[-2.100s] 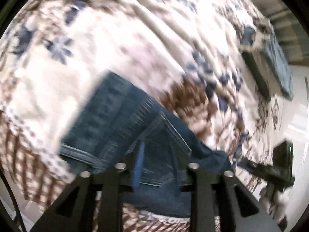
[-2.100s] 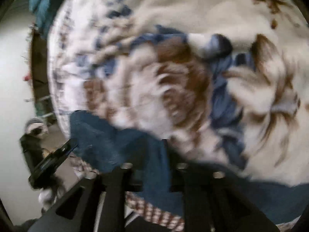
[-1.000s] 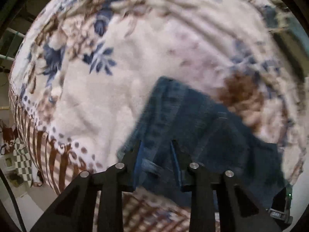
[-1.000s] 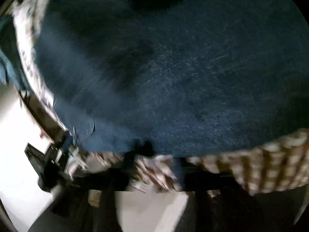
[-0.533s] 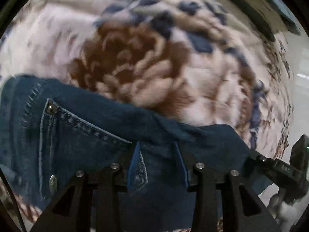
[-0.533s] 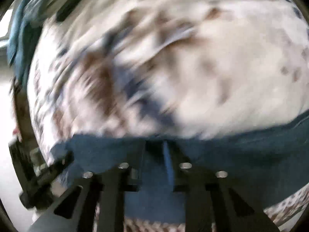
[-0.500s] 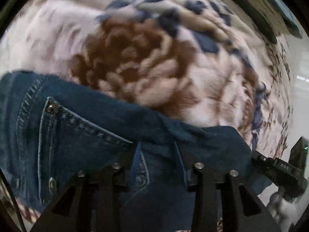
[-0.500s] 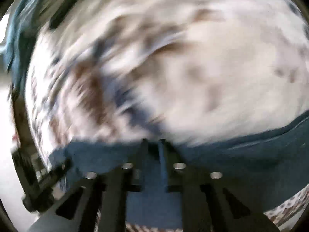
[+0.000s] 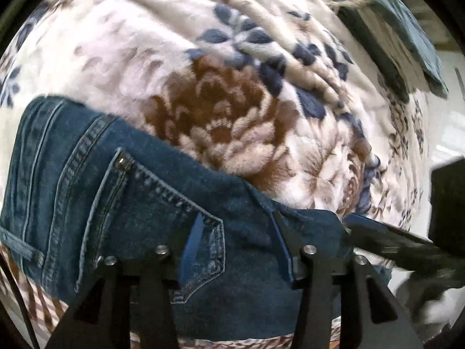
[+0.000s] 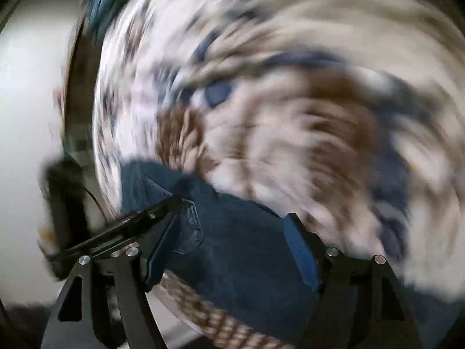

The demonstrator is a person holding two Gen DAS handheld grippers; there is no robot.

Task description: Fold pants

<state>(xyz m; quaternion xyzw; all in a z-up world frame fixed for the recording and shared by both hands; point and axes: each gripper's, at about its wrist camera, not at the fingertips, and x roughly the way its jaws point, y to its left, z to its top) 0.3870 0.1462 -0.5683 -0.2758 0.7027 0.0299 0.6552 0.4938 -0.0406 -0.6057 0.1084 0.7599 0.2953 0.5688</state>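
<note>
The jeans (image 9: 139, 212) lie folded on a plush flowered blanket (image 9: 203, 67) that covers a bed, along the blanket's near edge where a brown checked border shows. A back pocket with pale stitching and a rivet faces up.

The left tool (image 9: 237, 247) points steeply down at the denim. Its jaws are opening, the blue pads stand apart on either side of the pocket's lower corner, and the cloth lies flat between them without being pinched.

The right tool (image 10: 232, 247) is seen through heavy blur. Its jaws are opening too and stand wide, with denim spread beneath and between them but not pressed by either pad. In the left wrist view it shows as a dark shape at the right end of the jeans.

A folded blue cloth (image 9: 418, 37) lies at the bed's far corner.
</note>
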